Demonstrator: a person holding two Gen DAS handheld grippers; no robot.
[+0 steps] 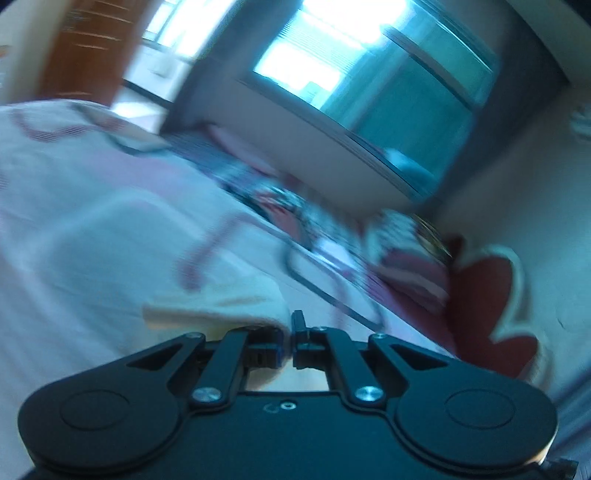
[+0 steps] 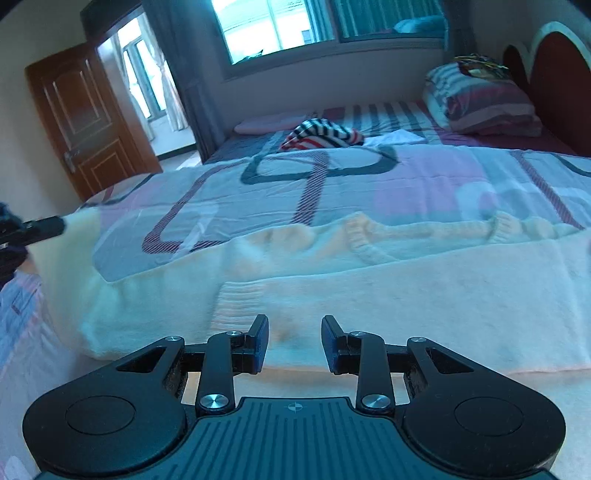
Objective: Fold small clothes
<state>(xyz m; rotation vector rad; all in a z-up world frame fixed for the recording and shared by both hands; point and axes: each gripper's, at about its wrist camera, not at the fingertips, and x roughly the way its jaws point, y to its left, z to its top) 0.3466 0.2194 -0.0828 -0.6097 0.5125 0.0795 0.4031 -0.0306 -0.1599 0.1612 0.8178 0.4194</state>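
A cream knitted sweater [image 2: 369, 295] lies spread across the patterned bedspread [image 2: 314, 184], with a ribbed cuff [image 2: 240, 299] just ahead of my right gripper [image 2: 294, 343]. The right gripper is open and empty, its jaws apart just above the sweater's near edge. My left gripper [image 1: 289, 345] is shut on a fold of the same sweater [image 1: 221, 306]; that view is tilted and motion-blurred. The left gripper also shows at the far left of the right wrist view [image 2: 40, 227], holding the sweater's left edge lifted.
A striped garment [image 2: 321, 134] and a white cloth [image 2: 400, 136] lie further back on the bed. Striped pillows [image 2: 480, 99] rest against the red headboard [image 2: 554, 66]. A window [image 2: 295, 26] is behind the bed and a wooden door [image 2: 85, 122] stands open at left.
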